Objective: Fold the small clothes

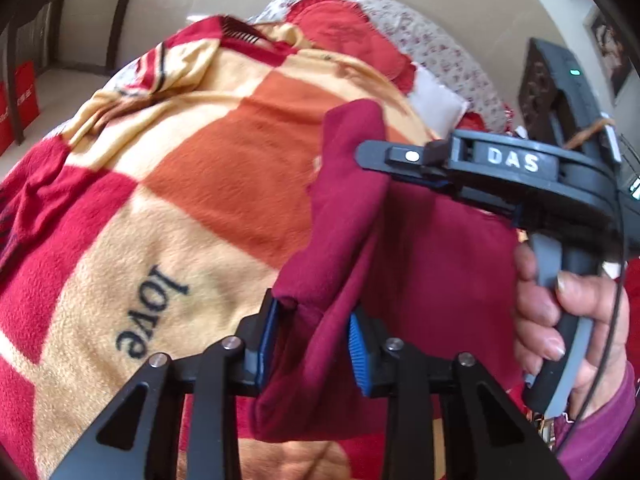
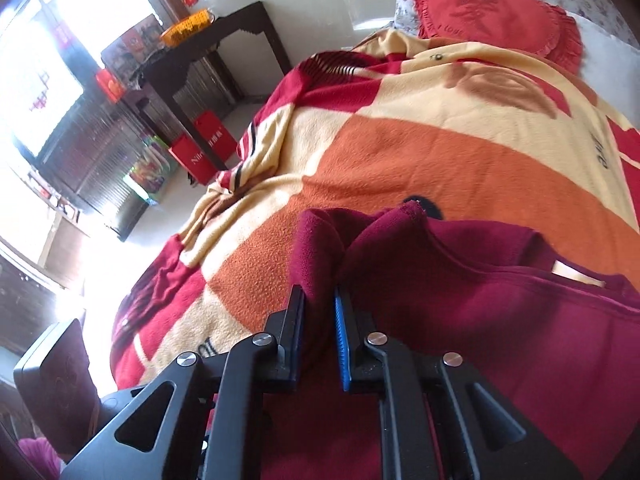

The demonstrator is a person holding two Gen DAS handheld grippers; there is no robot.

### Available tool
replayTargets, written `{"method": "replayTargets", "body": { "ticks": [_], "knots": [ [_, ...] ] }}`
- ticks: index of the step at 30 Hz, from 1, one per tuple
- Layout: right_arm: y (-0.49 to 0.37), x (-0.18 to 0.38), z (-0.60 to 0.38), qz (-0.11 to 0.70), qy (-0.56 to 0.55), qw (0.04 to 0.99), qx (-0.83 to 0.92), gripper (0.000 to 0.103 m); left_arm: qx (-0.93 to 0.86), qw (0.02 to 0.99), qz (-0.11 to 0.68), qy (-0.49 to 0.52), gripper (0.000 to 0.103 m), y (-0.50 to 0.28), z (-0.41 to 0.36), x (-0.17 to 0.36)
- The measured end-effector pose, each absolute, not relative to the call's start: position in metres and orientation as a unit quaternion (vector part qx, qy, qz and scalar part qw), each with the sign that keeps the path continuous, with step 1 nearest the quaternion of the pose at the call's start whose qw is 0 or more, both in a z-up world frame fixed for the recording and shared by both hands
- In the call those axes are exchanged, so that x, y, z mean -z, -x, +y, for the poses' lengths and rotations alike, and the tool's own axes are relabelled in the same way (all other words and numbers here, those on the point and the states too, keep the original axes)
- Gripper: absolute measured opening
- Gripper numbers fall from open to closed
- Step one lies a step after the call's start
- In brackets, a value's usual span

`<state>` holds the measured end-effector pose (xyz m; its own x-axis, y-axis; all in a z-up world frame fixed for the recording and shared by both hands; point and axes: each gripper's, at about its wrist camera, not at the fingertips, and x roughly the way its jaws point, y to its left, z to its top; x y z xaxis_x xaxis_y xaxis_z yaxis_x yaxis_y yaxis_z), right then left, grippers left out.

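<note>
Maroon fleece garment [image 1: 420,240] held up over the bed, gathered between both claws. Left claw [image 1: 312,332] pinching a bunched fold of it, blue pads [image 1: 358,350] pressed into cloth on either side, the rest draping up and to the right of that claw. Right claw [image 2: 320,320] likewise clamped on a rolled edge of the same maroon fleece garment [image 2: 480,300], cloth spreading off to its right and below. Seen from the left wrist view: right claw [image 1: 372,152] reaching in from the right, tip buried behind the cloth, a hand [image 1: 568,328] wrapped round its grey handle. Beyond and left of both claws, a checked fleece blanket [image 1: 180,200] in red, orange and cream, printed "love", covering the bed. Farther ahead, a red heart-shaped cushion [image 2: 496,20] against floral bedding [image 1: 432,40]. Far left of the right claw, a dark wooden side table [image 2: 224,40] with an orange basket [image 2: 186,28] on top.
</note>
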<state>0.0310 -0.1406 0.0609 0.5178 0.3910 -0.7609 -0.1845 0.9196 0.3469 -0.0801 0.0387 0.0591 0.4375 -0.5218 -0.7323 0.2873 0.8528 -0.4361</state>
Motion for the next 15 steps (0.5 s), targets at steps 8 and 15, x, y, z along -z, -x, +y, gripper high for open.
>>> {"method": "replayTargets", "body": {
  "ticks": [8,15],
  "knots": [
    [-0.042,-0.066,-0.148,0.489,-0.166,0.842,-0.156,0.056,0.255,0.847,0.456,0.097,0.029,0.088,0.022,-0.077],
    [-0.062,-0.040,-0.114,0.540,-0.100,0.824,-0.143,0.045,0.246,0.848,0.462,0.082,0.029,0.089,0.020,-0.075]
  ]
}}
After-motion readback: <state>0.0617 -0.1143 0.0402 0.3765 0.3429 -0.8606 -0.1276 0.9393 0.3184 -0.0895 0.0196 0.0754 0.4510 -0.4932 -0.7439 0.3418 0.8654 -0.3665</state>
